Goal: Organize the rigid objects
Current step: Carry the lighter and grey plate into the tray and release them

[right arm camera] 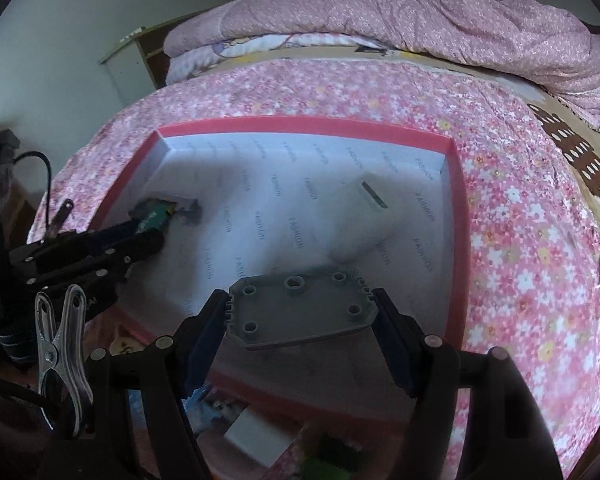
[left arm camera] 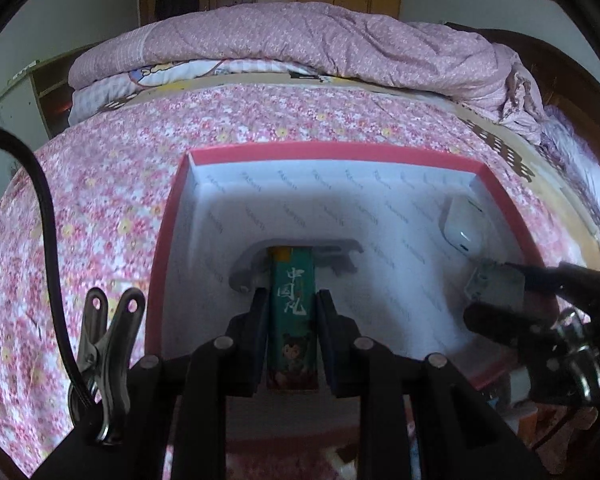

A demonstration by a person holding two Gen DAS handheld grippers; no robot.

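Hand-held grippers over a red box (left arm camera: 168, 240): left (left arm camera: 293, 300) clamps a green carton (left arm camera: 293, 312); only the right (right arm camera: 300, 312) view shows its grey plate's (right arm camera: 300, 308) studded face, gripped.

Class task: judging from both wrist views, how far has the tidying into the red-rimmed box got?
Done: a white case already lies inside the red-rimmed box. In hand: the left gripper is shut on a green carton, and the right gripper clamps a grey plate, both over the box. Left: setting these two down; blurred items in front of the box may follow.
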